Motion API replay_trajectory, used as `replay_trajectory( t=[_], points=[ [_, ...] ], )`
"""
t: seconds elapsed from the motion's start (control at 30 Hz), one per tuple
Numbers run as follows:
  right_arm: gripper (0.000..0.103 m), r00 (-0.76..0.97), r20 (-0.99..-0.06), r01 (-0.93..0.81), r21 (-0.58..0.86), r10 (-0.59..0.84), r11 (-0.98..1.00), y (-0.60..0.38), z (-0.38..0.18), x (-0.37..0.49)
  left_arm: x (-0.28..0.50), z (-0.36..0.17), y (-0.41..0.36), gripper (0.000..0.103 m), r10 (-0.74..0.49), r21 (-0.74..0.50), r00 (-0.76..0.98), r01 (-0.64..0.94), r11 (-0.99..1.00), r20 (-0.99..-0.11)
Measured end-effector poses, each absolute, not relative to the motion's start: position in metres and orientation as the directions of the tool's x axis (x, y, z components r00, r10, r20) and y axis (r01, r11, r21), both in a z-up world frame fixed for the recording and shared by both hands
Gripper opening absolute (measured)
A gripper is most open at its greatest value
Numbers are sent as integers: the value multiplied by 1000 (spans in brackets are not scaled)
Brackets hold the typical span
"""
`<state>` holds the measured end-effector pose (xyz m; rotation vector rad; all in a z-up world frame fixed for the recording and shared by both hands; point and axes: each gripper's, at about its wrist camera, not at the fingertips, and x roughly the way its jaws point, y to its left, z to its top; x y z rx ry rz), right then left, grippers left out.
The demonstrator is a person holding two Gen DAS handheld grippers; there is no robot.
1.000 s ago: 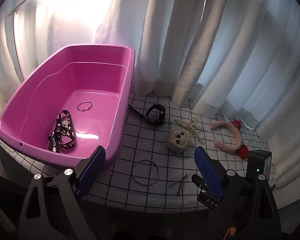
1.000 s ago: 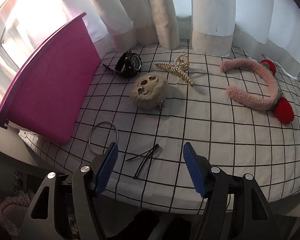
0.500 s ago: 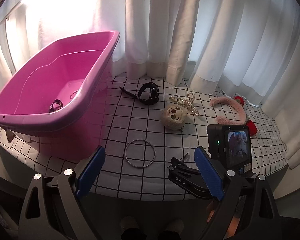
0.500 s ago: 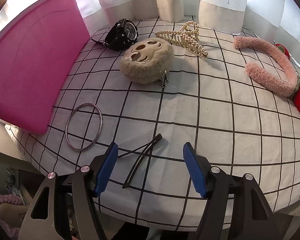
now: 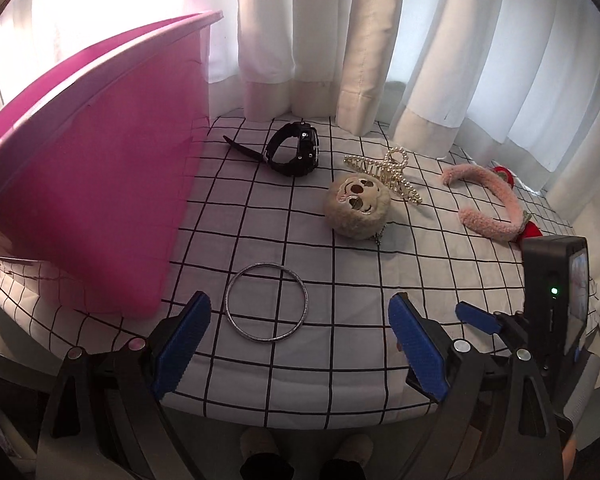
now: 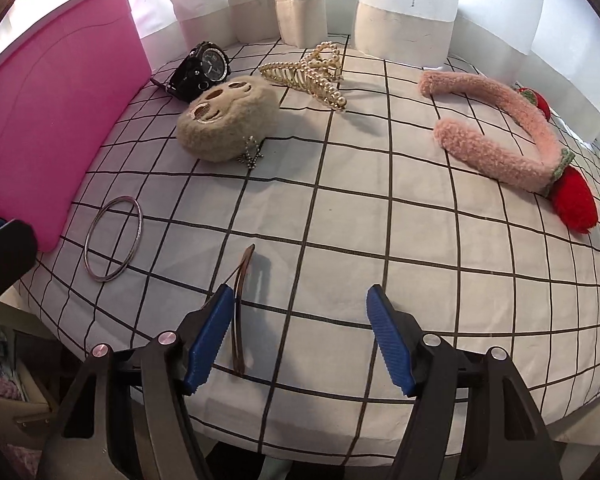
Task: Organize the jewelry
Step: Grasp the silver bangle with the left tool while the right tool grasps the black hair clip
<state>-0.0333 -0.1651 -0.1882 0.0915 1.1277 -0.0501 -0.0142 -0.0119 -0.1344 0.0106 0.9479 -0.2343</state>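
My left gripper (image 5: 299,334) hangs open low over the front of the checked tablecloth, with the silver bangle (image 5: 266,304) lying flat just ahead between its fingers, untouched. My right gripper (image 6: 300,308) is open too. A thin dark hairpin (image 6: 240,304) lies on the cloth inside its jaws, close against the left finger (image 6: 212,332). A black watch (image 6: 204,72), a beige plush face charm (image 6: 228,120), a pearl claw clip (image 6: 308,74) and a pink fuzzy headband (image 6: 512,128) lie further back. The pink tub (image 5: 100,200) stands to the left, its inside hidden.
White curtains (image 5: 340,40) hang along the table's back edge. The table's front edge runs just under both grippers. In the left wrist view the right gripper's camera body (image 5: 556,300) stands at the right, beside my left gripper.
Both grippers have sunk toward the table. The left one dropped below the tub's rim and nearer the bangle. The right one closed in until the hairpin lay between its fingers.
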Motion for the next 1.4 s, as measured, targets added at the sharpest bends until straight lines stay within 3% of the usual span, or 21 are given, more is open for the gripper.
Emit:
replay_trajectory(
  t=[0.6, 0.9, 1.1, 1.4],
  points=[
    [68, 457, -890, 35, 23, 4, 999, -167, -188, -40, 36, -207, -16, 89, -70, -22, 431, 116, 993, -900],
    [72, 453, -891, 31, -21, -33, 999, -160, -190, -37, 35, -211, -14, 98, -45, 9, 451, 117, 993, -891],
    [78, 456, -889, 46, -34, -51, 998, -162, -193, -37, 32, -211, -11, 98, -62, 5, 479, 138, 990, -876],
    [74, 461, -886, 37, -25, -39, 999, -160, -192, -41, 23, -208, -10, 88, -78, 2, 483, 163, 987, -872]
  ],
)
